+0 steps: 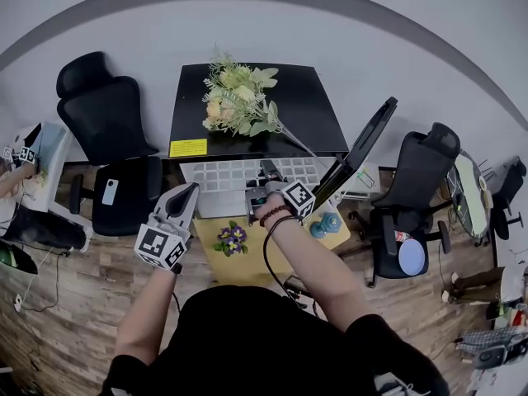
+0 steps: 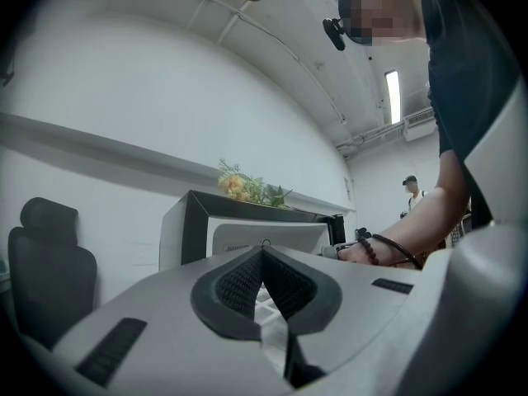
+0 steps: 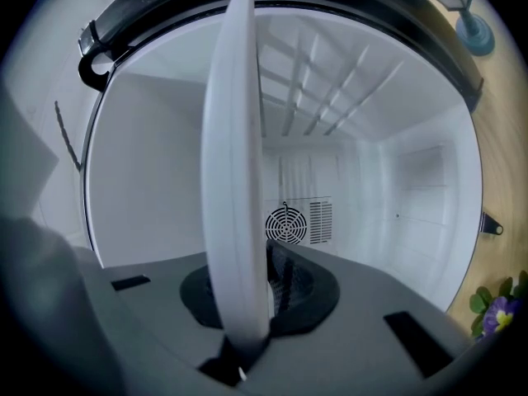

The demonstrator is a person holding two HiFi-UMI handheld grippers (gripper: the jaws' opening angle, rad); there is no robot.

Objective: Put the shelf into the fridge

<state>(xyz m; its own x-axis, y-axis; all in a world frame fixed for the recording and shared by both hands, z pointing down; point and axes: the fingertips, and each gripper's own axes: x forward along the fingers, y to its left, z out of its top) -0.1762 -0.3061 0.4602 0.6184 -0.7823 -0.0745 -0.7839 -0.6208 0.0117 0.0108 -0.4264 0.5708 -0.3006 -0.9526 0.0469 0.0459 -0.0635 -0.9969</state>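
Observation:
A small black fridge (image 1: pixel 307 106) stands with its door (image 1: pixel 365 143) swung open to the right. The white grid shelf (image 1: pixel 221 176) lies flat at the fridge mouth. My right gripper (image 1: pixel 267 174) is shut on the shelf's near edge. In the right gripper view the shelf (image 3: pixel 235 139) runs edge-on between the jaws of the right gripper (image 3: pixel 254 264) into the white fridge interior (image 3: pixel 157 180), whose back wall has a fan grille (image 3: pixel 285 224). My left gripper (image 1: pixel 190 193) hangs to the left of the shelf, shut and empty. Its jaws in the left gripper view (image 2: pixel 264 258) point at the fridge (image 2: pixel 198 221).
A flower bouquet (image 1: pixel 238 97) lies on top of the fridge. Below the fridge mouth a low wooden table (image 1: pixel 210 258) carries purple flowers (image 1: pixel 232 238) and blue objects (image 1: pixel 323 223). Black office chairs stand at the left (image 1: pixel 111 151) and at the right (image 1: pixel 412 188). A person (image 2: pixel 410 192) stands far back.

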